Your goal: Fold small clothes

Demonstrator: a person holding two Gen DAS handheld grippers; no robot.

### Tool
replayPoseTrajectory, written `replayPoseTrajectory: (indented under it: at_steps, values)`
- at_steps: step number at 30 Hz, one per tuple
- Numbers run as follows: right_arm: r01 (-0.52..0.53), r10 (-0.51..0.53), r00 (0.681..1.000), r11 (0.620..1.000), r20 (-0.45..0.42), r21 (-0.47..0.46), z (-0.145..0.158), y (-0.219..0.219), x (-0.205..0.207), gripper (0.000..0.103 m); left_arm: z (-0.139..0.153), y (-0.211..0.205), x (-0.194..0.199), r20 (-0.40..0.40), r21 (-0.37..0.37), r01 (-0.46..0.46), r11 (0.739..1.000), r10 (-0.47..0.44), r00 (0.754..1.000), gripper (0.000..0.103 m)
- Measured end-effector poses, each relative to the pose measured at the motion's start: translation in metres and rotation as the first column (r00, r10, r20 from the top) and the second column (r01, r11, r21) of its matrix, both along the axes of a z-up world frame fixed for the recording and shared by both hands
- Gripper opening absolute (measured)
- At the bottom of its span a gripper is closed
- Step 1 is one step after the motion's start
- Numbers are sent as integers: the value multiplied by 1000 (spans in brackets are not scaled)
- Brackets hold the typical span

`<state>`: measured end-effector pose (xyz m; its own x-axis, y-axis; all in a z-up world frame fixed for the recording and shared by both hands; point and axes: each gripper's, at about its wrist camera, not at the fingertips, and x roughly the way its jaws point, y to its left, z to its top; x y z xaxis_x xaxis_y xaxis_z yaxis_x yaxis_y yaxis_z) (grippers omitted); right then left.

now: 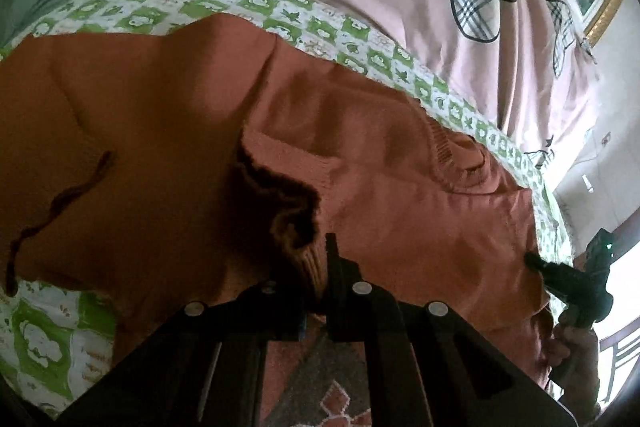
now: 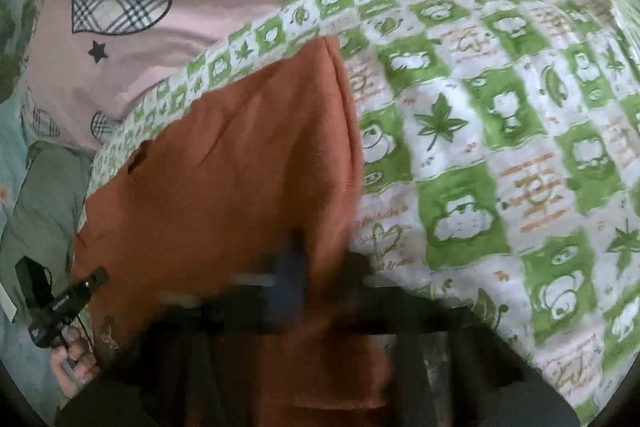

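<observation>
Rust-orange garment: matt knit cloth, ribbed at collar and at cuff by 6 o'clock. Green-and-white checked blanket beneath: soft matt printed cotton, slightly fuzzy. Pink sheet toward 12 o'clock: smoother cloth, faint sheen, plaid heart prints. Left gripper: matt black plastic, shiny round metal screw heads. Right gripper: dark, blurred, finish unreadable. Picture frame at 2 o'clock: glossy gilt.

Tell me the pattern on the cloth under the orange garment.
Green-and-white checks with cartoon faces and leaves on the cloth, clearest in the right wrist view.
</observation>
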<state>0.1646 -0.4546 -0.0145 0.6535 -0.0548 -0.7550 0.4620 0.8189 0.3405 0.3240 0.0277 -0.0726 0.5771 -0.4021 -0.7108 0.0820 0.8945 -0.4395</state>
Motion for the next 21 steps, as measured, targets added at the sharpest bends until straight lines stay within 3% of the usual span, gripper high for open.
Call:
replayPoseTrajectory:
  at_steps: [3,8,11,17,21]
  values:
    - [45,-45,998,999,52,-5,10,-6,-12,12,6,-8,-2,27,21,29,999,-29,999,5]
    - [95,-95,995,995,4,-29,1,-6,-12,20,-2,-18,0,11,96,45,994,-46,999,7]
    - [129,-124,991,988,59,-84,19,8,-28,22,0,-9,-8,16,105,33,994,-35,999,16]
    - [31,-25,994,998,109,-48,28,54,-46,32,17,27,-50,45,79,-45,996,41,998,18]
    - [-35,34,994,999,102,3,19,84,-50,44,32,69,-85,94,93,-153,984,144,985,38]
